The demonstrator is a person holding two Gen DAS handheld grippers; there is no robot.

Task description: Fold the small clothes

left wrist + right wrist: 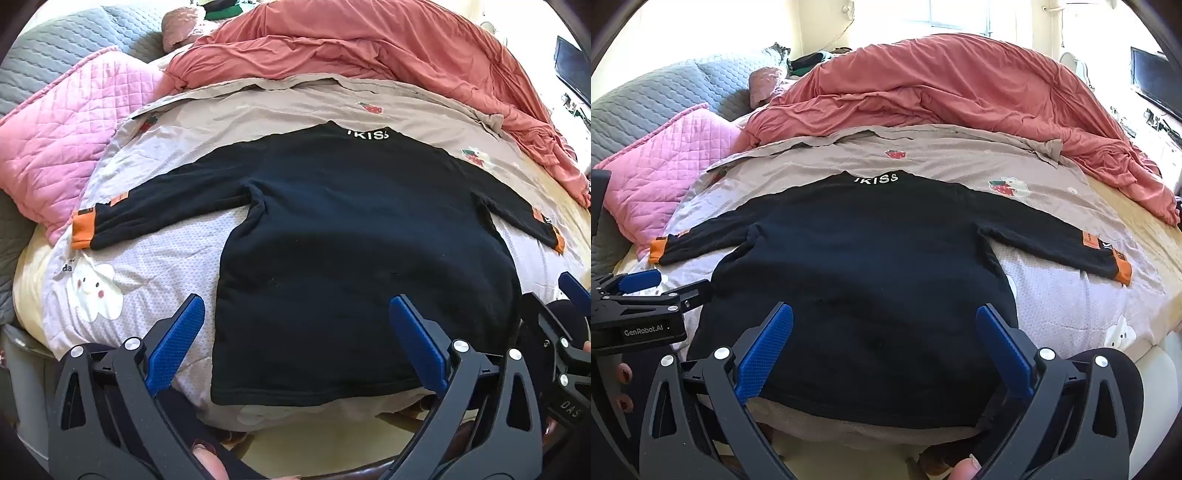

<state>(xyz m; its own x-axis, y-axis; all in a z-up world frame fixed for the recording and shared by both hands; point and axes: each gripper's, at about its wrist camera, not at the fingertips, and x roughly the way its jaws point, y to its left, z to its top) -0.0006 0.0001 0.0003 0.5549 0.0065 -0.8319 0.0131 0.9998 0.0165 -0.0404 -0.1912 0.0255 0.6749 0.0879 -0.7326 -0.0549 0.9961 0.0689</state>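
Right now we hold both grippers low over the near edge of the bed, jaws spread wide and gripping nothing. Our left gripper (297,306) hovers above the hem end of the black sweater (351,240), its left finger (177,339) over the printed sheet (155,266) just outside the sweater's side edge and its right finger (417,339) over the black cloth. Our right gripper (884,314) hangs over the lower body of the same sweater (864,266), both blue pads above the fabric; whether they touch it we cannot tell.

The sweater lies flat and spread out on the sheet, collar away from us with white lettering across it, hem nearest us. Both sleeves stretch out sideways, each ending in an orange cuff (82,230), the other cuff (1123,273) near the sheet's right side. In the right wrist view our left gripper (661,284) shows at the left edge, just beside the sweater's side.

Beyond the collar a rumpled salmon duvet (960,85) runs across the bed. A pink quilted pillow (62,147) sits to the left of the sweater, with a grey quilted cover (665,88) behind it. A dark screen (1156,81) stands at the far right.
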